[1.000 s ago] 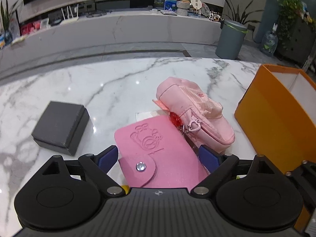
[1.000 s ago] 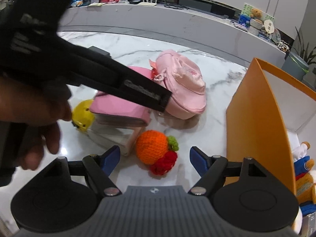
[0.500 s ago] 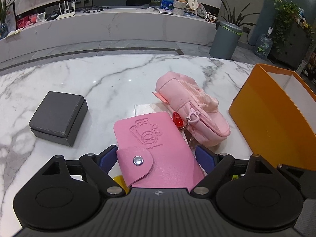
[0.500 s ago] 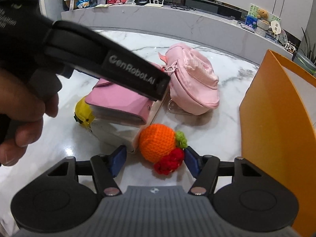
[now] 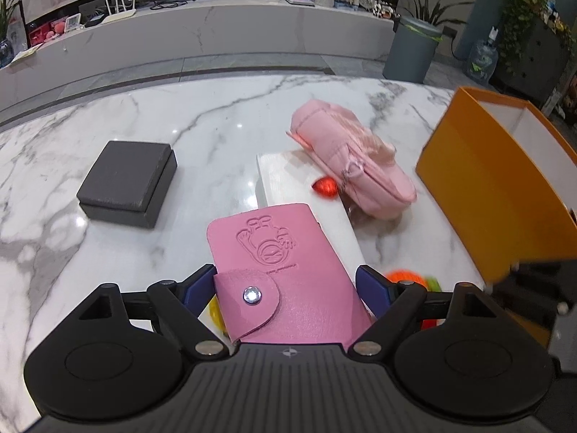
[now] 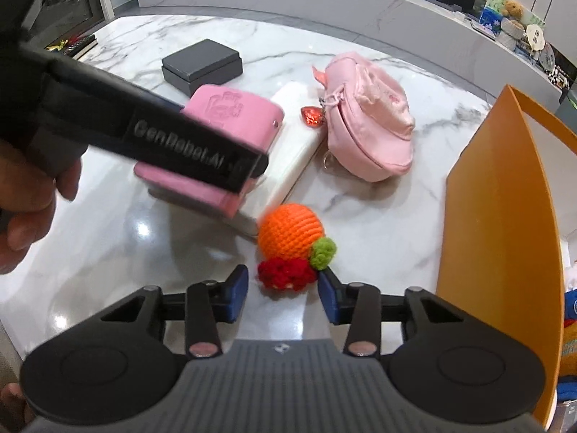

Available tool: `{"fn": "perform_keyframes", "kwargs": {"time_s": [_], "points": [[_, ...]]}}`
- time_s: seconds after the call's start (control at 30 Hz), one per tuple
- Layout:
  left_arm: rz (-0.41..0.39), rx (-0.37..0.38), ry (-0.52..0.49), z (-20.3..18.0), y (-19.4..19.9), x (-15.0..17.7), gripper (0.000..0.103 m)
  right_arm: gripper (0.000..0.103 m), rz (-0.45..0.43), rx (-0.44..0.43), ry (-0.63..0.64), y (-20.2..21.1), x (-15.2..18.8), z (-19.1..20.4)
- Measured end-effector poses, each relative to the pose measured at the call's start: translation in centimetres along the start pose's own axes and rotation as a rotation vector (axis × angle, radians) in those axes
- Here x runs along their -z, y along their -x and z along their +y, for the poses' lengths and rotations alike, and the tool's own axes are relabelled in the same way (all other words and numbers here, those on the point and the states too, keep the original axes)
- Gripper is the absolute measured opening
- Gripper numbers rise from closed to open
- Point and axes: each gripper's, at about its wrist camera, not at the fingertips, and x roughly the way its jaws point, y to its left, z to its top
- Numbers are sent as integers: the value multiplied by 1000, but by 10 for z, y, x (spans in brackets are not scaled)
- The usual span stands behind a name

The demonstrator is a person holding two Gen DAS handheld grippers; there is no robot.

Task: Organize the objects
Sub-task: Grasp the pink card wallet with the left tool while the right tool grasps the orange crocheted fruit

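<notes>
My left gripper [image 5: 286, 285] is shut on a pink snap wallet [image 5: 277, 274] and holds it lifted above a white flat box [image 5: 288, 169]. In the right wrist view the wallet [image 6: 223, 119] hangs over the white box [image 6: 295, 144]. My right gripper [image 6: 283, 290] is open, its fingertips on either side of the red end of a crocheted orange toy [image 6: 290, 232] on the marble table [image 6: 360, 223]. A pink pouch [image 6: 368, 115] with a red heart charm [image 6: 312, 115] lies beyond. An orange bin [image 6: 497, 216] stands at the right.
A dark grey box [image 5: 128, 176] sits on the table at the left; it also shows in the right wrist view [image 6: 202, 65]. A yellow object [image 5: 213, 312] shows under the wallet. Soft toys [image 6: 568, 346] lie inside the orange bin. A grey waste bin [image 5: 409, 48] stands on the floor behind.
My left gripper has lifted the pink wallet off the white box. My right gripper has narrowed and moved in around the red end of the orange toy.
</notes>
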Motion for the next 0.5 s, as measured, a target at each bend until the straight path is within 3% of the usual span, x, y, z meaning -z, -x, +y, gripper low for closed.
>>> {"fn": "perform_keyframes", "kwargs": {"time_s": [0.07, 0.17, 0.3, 0.5], "points": [[8, 1, -4, -2, 2, 3, 97, 61, -25, 12, -4, 0, 1, 1], [9, -3, -6, -4, 3, 5, 97, 65, -70, 46, 14, -2, 3, 3], [8, -1, -3, -4, 3, 5, 97, 66, -130, 106, 68, -6, 6, 6], [7, 4, 3, -4, 2, 5, 97, 64, -143, 100, 96, -10, 7, 8]]}}
